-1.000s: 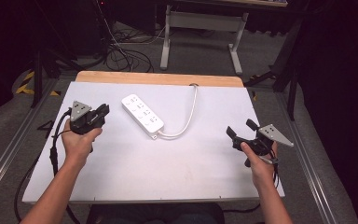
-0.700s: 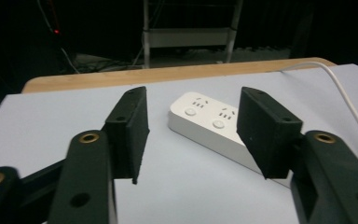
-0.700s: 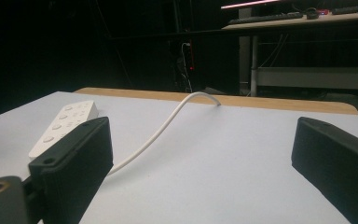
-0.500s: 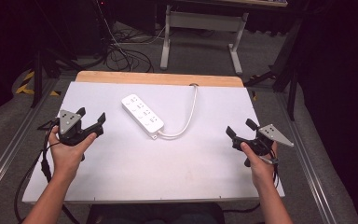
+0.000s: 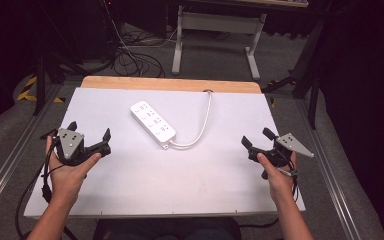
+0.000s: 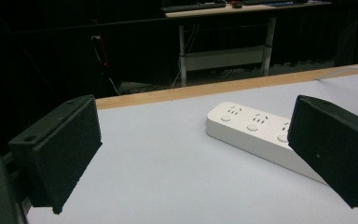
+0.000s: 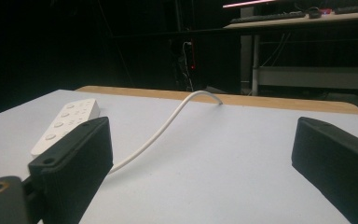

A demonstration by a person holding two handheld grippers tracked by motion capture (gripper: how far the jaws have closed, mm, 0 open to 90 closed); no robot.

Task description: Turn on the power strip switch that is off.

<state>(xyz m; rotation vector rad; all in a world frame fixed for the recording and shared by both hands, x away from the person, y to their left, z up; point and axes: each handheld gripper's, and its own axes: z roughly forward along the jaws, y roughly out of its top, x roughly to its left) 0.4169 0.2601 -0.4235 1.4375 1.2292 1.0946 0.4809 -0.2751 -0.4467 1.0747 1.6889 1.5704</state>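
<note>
while both hand-held grippers hover spread, nothing is pinched.
left hand-held gripper [image 5: 89, 134] sits near left, right hand-held gripper [image 5: 258, 138] near right, white power strip [image 5: 153, 125] on the counter [image 5: 180, 175] between them.

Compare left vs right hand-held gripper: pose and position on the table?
The left hand-held gripper sits at the table's left edge, jaws pointing right toward the power strip. The right hand-held gripper sits at the right edge, jaws pointing up-left, farther from the strip. Both are open and holding nothing.
</note>
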